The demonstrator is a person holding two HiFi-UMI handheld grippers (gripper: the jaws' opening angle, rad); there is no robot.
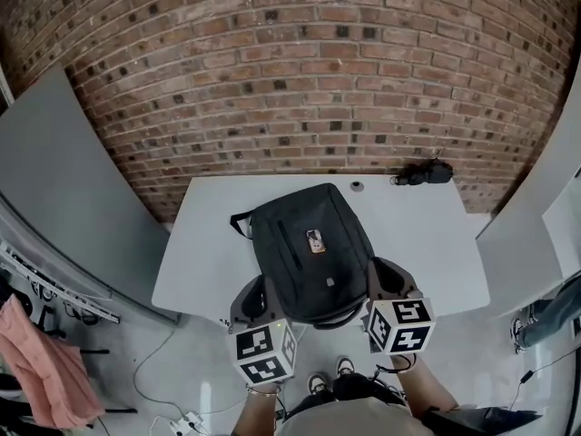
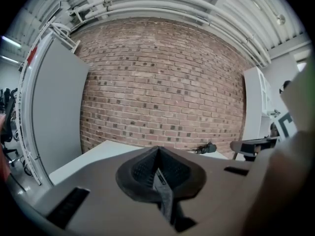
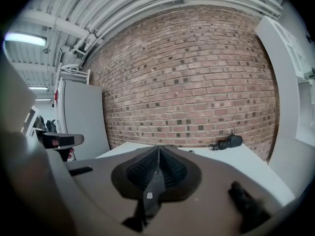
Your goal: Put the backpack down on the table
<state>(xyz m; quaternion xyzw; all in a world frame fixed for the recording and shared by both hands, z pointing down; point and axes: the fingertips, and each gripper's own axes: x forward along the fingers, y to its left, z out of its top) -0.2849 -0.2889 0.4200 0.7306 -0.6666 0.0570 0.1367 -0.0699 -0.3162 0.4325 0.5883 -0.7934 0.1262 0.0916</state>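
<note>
1. Head view: the backpack (image 1: 311, 248) lies over the middle of the white table (image 1: 427, 243), its lower end crossing the 6 o'clock edge. We can't tell if it rests there.
2. Left gripper (image 2: 158, 173), at the backpack's 7 o'clock, is clenched on a grey strap (image 2: 165, 195).
3. Right gripper (image 3: 156, 168), at 5 o'clock, pinches a dark strap (image 3: 150, 193).
4. A small dark object (image 1: 423, 173) sits at the table's 1 o'clock corner.

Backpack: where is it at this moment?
Head view, centre: the backpack is over the table's near half, its near end between the left gripper and right gripper, each shut on it.
</note>
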